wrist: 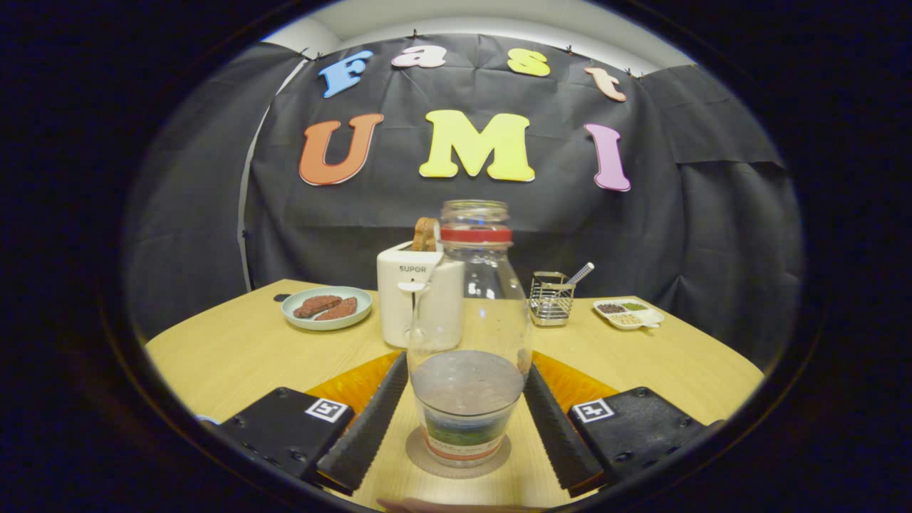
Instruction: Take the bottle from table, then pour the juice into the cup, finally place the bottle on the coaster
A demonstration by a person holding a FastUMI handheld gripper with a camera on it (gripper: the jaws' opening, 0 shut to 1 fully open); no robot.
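With the bottle (469, 335) upright on the coaster (457, 456) near the desk's (235, 349) front edge, the claw (467, 406) flanked it, contact unclear; release should be level, then straight withdrawal, to avoid tipping.

A pale wooden table (235, 349) carries a white toaster (402, 299); left of it a plate (327, 308), right a wire rack (551, 298) and divided dish (630, 313), nearer a coaster (420, 456).
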